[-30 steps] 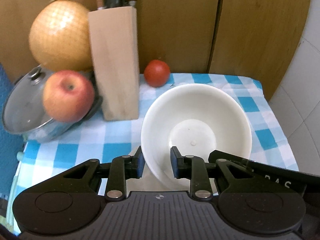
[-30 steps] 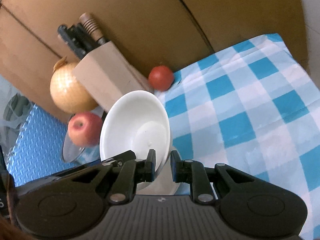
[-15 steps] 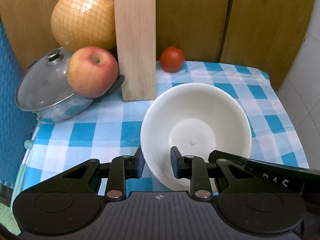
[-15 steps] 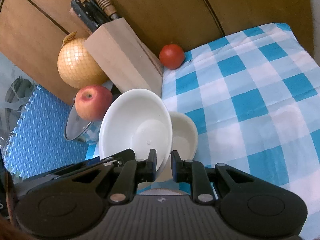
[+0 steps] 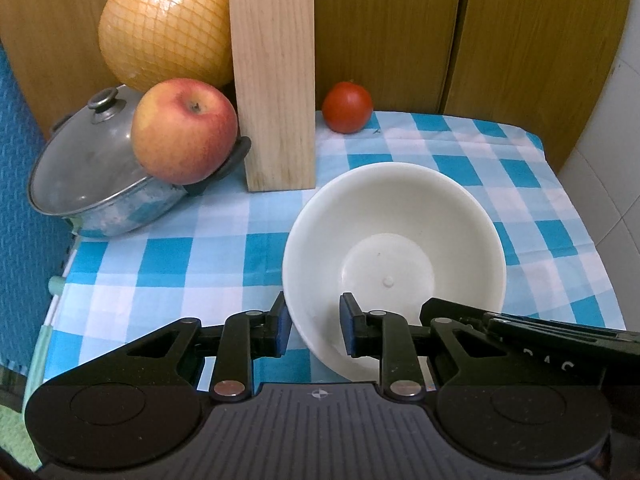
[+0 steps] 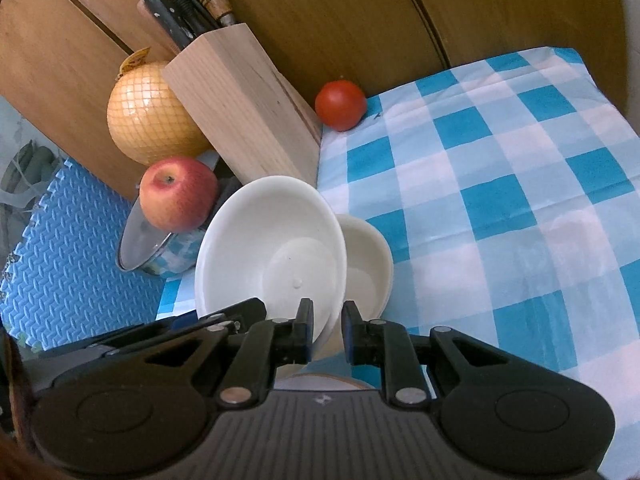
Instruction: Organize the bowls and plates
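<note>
2 grippers, left gripper (image 5: 312,328) and right gripper (image 6: 326,332), are clamping 1 white bowl (image 6: 272,248); it is hanging above a smaller bowl (image 6: 368,264), nesting undone.

Soft, even daylight, moderately bright. Pale glare patches on checked tablecloth (image 6: 568,232) toward 3 o'clock. Faint highlights on pomelo (image 5: 164,20) at 11 o'clock. Shadows weak. Strong fisheye bending, dark vignette corners. Focus mostly sharp.
</note>
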